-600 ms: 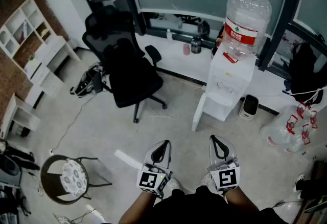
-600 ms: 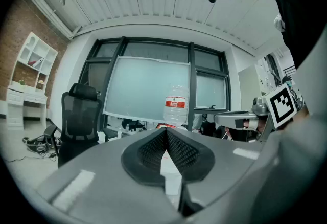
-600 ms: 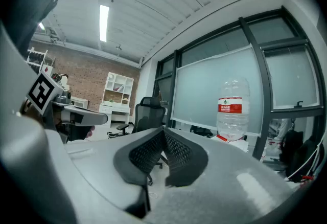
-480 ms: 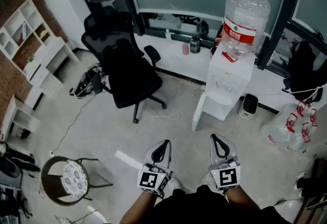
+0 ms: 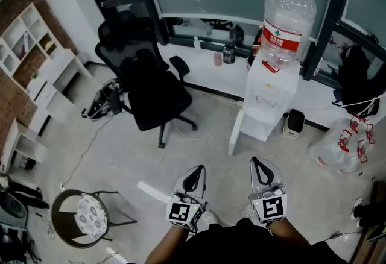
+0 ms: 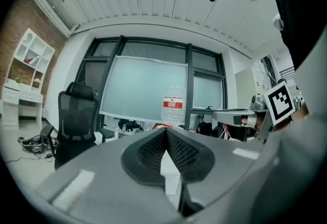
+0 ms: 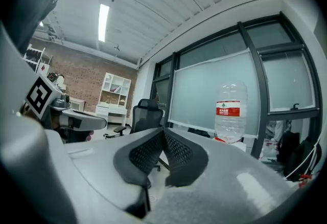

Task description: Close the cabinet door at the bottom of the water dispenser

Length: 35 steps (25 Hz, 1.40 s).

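Red-labelled water bottle (image 5: 289, 15), print unreadable, white dispenser (image 5: 268, 100)

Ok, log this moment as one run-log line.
phase: pre-contact | left tongs: shut, empty | right tongs: shut, empty | cabinet door: open, untouched | water dispenser: ahead, across bare floor

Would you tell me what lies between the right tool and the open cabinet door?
Only bare floor separates the right tool from the cabinet door, seen in the head view.
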Each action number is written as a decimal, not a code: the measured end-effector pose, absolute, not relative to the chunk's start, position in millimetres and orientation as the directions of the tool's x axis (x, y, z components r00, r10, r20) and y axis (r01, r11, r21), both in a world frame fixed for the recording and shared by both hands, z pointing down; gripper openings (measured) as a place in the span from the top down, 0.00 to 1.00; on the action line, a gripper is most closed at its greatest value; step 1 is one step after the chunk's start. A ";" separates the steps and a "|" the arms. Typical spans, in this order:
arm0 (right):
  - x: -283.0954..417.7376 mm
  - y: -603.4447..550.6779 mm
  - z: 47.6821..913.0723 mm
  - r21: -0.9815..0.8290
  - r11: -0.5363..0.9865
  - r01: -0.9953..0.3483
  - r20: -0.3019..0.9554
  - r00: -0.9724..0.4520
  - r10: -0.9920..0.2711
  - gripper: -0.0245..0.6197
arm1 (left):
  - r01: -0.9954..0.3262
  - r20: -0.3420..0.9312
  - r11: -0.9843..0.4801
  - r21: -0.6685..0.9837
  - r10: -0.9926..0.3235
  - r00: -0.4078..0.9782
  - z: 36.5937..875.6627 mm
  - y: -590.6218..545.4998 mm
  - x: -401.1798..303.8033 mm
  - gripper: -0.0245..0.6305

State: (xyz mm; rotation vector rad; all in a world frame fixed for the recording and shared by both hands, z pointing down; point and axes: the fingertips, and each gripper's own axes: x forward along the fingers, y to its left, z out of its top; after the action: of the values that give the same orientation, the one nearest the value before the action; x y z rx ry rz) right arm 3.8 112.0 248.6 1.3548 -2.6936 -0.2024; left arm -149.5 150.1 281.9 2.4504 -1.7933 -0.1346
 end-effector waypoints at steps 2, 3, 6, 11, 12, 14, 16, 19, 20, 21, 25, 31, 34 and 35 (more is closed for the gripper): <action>-0.9 114.2 246.6 0.163 0.582 -0.797 0.041 -0.584 -0.811 0.96 | -0.943 -0.017 -0.306 0.129 -0.952 0.306 279.7 152.0 -156.4 0.93; -3.3 115.1 246.6 0.163 0.576 -0.801 0.041 -0.578 -0.815 0.96 | -0.942 -0.019 -0.309 0.128 -0.951 0.309 278.5 153.1 -159.8 0.93; -10.0 119.1 251.5 0.152 0.558 -0.816 0.049 -0.558 -0.829 0.96 | -0.942 0.005 -0.306 0.135 -0.951 0.310 275.3 156.9 -171.0 0.93; -28.1 130.7 255.0 0.139 0.546 -0.826 0.045 -0.546 -0.837 0.96 | -0.929 -0.034 -0.349 0.124 -0.937 0.348 278.4 166.0 -186.3 0.93; -32.3 133.0 254.0 0.146 0.546 -0.825 0.047 -0.546 -0.837 0.96 | -0.928 -0.035 -0.354 0.119 -0.935 0.352 281.6 168.0 -189.4 0.93; -39.5 136.1 254.1 0.158 0.554 -0.818 0.054 -0.553 -0.832 0.96 | -0.927 -0.035 -0.355 0.123 -0.935 0.353 284.8 169.4 -193.7 0.93; -44.3 135.6 253.9 0.172 0.562 -0.809 0.061 -0.561 -0.826 0.96 | -0.926 -0.034 -0.350 0.140 -0.936 0.349 287.3 167.2 -195.1 0.93; -46.0 131.6 259.7 0.175 0.570 -0.803 0.079 -0.566 -0.821 0.96 | -0.922 -0.015 -0.354 0.157 -0.934 0.357 298.5 165.0 -193.2 0.93; -45.9 129.0 261.8 0.171 0.571 -0.803 0.083 -0.566 -0.820 0.96 | -0.919 -0.008 -0.360 0.160 -0.931 0.364 302.2 163.0 -192.5 0.93; -45.6 125.8 262.6 0.170 0.570 -0.804 0.086 -0.565 -0.821 0.96 | -0.916 -0.002 -0.367 0.162 -0.928 0.372 304.8 160.0 -191.9 0.93; -42.5 106.3 259.6 0.163 0.562 -0.811 0.078 -0.557 -0.827 0.96 | -0.913 0.001 -0.379 0.153 -0.923 0.384 300.5 140.1 -191.5 0.93; -28.3 69.3 253.8 0.145 0.542 -0.828 0.054 -0.541 -0.839 0.96 | -0.919 0.007 -0.373 0.124 -0.926 0.377 293.7 99.4 -185.7 0.93; -16.8 51.0 253.6 0.144 0.532 -0.834 0.060 -0.530 -0.846 0.96 | -0.917 0.005 -0.380 0.123 -0.923 0.384 291.4 79.4 -176.3 0.93; -12.7 44.6 253.1 0.144 0.528 -0.837 0.060 -0.525 -0.849 0.96 | -0.914 0.005 -0.388 0.120 -0.920 0.391 289.7 72.5 -171.7 0.93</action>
State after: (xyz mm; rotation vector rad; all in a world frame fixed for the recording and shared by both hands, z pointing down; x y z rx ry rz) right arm -12.7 44.6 253.1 1.4623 -2.6376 -0.1466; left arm -171.7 72.5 289.7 2.5325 -1.6758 -0.0945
